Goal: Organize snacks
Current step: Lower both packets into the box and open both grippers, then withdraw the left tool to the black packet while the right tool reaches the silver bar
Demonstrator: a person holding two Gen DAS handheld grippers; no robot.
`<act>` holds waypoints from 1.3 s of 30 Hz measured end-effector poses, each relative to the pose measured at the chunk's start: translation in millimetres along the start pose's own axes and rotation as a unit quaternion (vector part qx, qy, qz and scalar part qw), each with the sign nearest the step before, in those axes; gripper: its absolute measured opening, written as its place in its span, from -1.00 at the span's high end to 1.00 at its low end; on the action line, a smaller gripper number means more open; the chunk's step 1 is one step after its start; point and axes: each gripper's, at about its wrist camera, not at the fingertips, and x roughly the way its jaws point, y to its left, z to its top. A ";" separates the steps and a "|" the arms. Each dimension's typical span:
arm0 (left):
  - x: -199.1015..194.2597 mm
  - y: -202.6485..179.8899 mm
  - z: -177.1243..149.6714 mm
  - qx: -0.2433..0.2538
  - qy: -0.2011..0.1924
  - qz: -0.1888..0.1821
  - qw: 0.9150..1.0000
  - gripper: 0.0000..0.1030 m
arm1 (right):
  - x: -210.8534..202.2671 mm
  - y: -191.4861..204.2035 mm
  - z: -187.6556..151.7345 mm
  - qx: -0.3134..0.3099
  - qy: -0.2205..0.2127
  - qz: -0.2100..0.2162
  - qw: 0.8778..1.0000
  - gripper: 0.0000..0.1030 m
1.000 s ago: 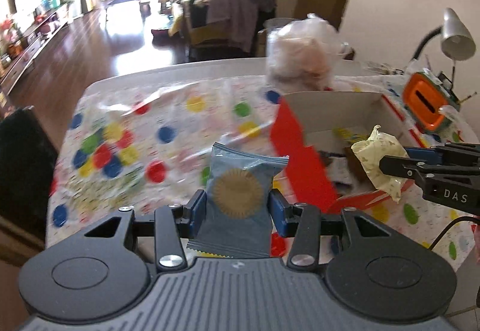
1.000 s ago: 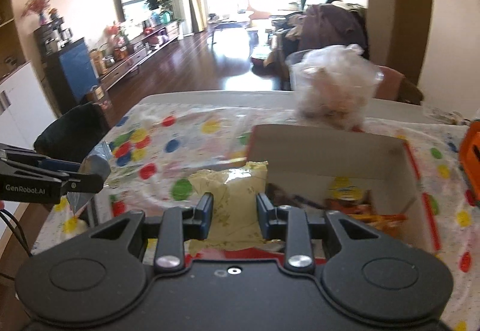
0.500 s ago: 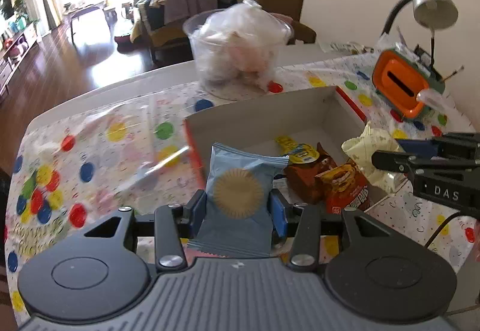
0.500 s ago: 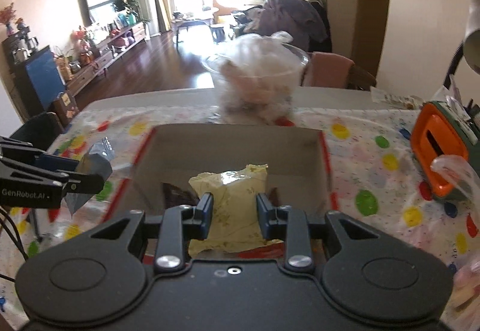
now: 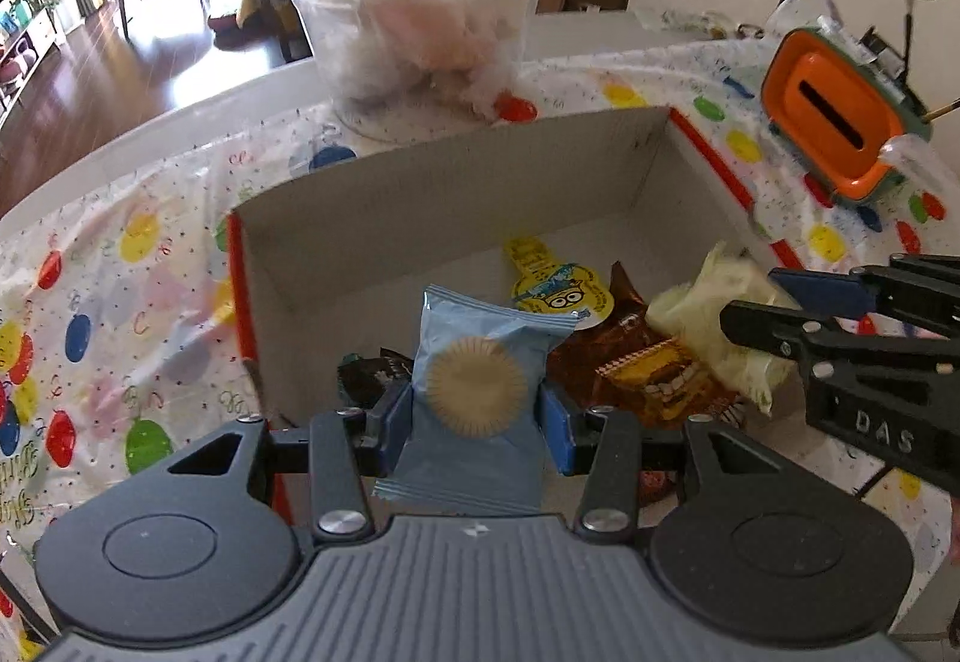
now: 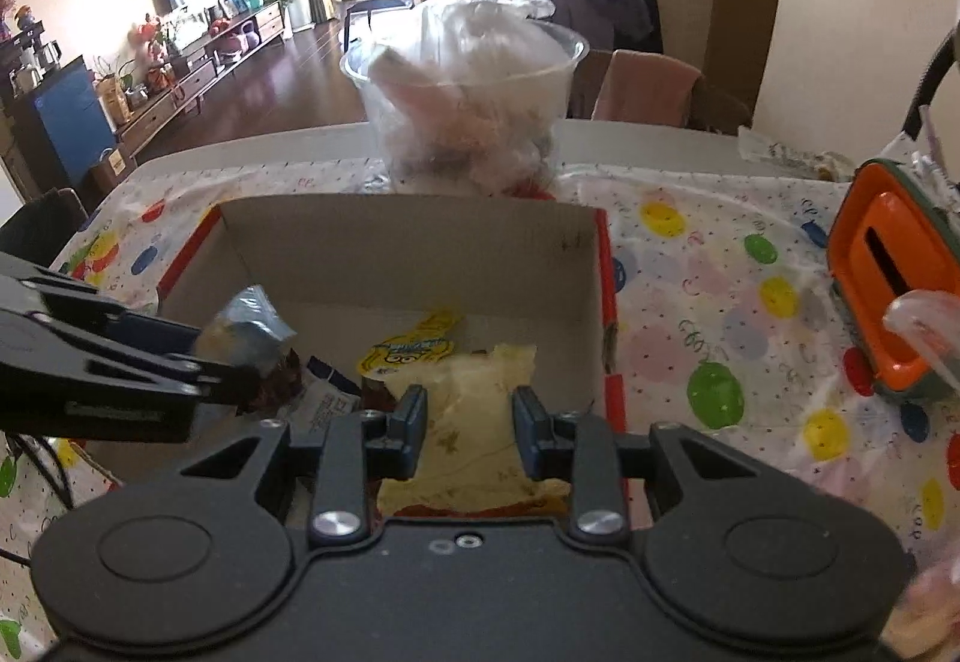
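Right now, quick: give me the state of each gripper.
Left gripper: shut on the blue snack packet, over the cardboard box.
Right gripper: shut on the pale yellow snack packet, over the same box.

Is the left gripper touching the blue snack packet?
Touching. In the left wrist view both pads of the left gripper press the sides of the blue snack packet, held over the cardboard box.
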 end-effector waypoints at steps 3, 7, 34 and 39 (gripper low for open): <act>14.0 -1.7 3.5 -0.006 0.015 0.000 1.000 0.13 | 6.2 -0.2 1.3 -0.002 0.002 0.009 1.000 0.45; 32.0 -4.8 6.2 -0.004 0.042 0.008 0.999 0.13 | 13.6 -2.2 1.8 -0.011 0.016 0.019 1.000 0.42; -18.9 6.8 -9.2 -0.001 -0.016 -0.014 1.000 -0.28 | -27.1 4.9 -0.1 0.008 -0.010 0.032 0.999 -0.22; -43.2 16.9 -18.5 -0.004 -0.038 -0.018 0.999 -0.32 | -42.8 21.3 -0.2 0.008 -0.024 0.039 0.999 -0.32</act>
